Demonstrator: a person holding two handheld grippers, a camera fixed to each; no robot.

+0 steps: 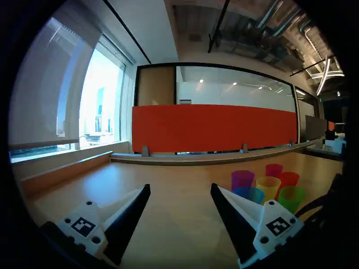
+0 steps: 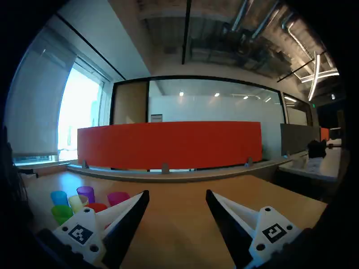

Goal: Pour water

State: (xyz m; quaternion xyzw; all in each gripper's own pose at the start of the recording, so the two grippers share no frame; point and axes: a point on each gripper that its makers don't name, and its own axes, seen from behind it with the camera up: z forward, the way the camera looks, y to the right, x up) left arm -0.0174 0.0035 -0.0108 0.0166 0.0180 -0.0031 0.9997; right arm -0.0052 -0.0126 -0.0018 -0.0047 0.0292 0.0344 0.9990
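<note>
Cups of coloured translucent plastic (image 1: 268, 184) are gathered in a tight cluster on the light wooden desk (image 1: 170, 175), ahead of the left tongs (image 1: 179, 186) and to their right. Both the left tongs and the right tongs (image 2: 176, 193) are spread, and nothing is held. Which cup contains water cannot be told. As the cups stand so close together, a neighbour could be knocked over when one is gripped, and water could be spilled.

We are in an office: a wooden tabletop (image 1: 179, 197) with an orange divider panel (image 1: 211, 127) mid-frame, a glass-walled room (image 1: 233, 87) behind it, exposed ceiling pipes (image 1: 269, 27) upper right, a window (image 1: 101, 107) at left.
</note>
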